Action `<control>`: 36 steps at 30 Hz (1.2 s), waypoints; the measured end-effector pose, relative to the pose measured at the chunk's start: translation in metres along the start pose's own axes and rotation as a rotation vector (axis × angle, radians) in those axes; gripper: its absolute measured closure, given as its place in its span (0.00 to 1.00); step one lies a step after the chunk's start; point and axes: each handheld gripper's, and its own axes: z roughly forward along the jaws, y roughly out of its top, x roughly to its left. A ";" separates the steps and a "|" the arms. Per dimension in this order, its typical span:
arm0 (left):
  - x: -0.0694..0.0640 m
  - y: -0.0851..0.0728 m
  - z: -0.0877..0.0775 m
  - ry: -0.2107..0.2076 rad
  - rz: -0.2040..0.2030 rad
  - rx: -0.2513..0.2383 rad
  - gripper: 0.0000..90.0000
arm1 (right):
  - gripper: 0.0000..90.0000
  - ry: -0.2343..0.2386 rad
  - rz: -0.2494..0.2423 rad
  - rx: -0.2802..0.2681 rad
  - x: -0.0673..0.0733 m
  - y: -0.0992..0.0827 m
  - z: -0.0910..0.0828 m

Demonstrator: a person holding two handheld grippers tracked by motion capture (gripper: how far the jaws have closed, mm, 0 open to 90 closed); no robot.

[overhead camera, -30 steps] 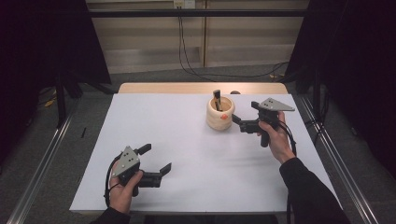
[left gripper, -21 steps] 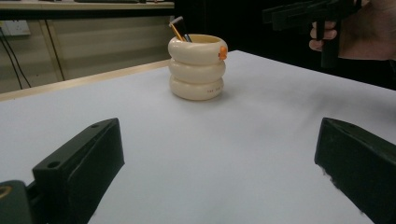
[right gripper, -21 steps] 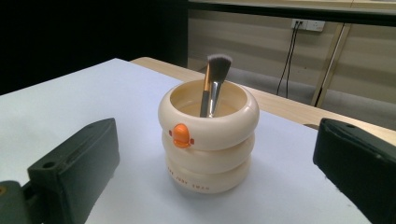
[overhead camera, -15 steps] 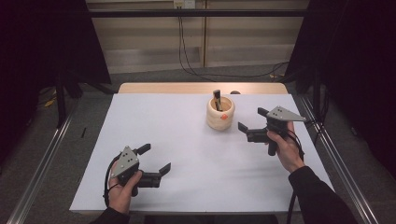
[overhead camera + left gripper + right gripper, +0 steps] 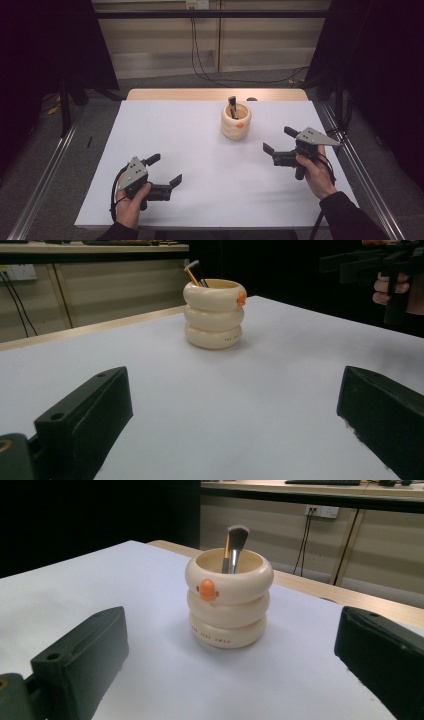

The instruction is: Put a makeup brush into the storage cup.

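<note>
Right gripper (image 5: 280, 146) jaws apart, empty, near table's (image 5: 200, 130) right edge. Left gripper (image 5: 164, 171) jaws apart, empty, near front-left corner. Cream ringed brush holder (image 5: 236, 121) with makeup brush (image 5: 235, 547) upright, toward far edge.

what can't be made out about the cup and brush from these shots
- Small red lettering on the cream three-ringed cup: too small to read in the right gripper view, tinier still in the left gripper view.
- Lower handle of the grey-bristled makeup brush: hidden by the cup wall.
- Cup's bottom inside: hidden by its rim in the high view.
- Both open black tongs, left and right: cut off by the bottom edge.
</note>
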 end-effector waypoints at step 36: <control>-0.002 -0.001 -0.005 0.010 -0.006 0.002 0.01 | 0.00 -0.093 0.067 0.001 0.004 -0.045 -0.086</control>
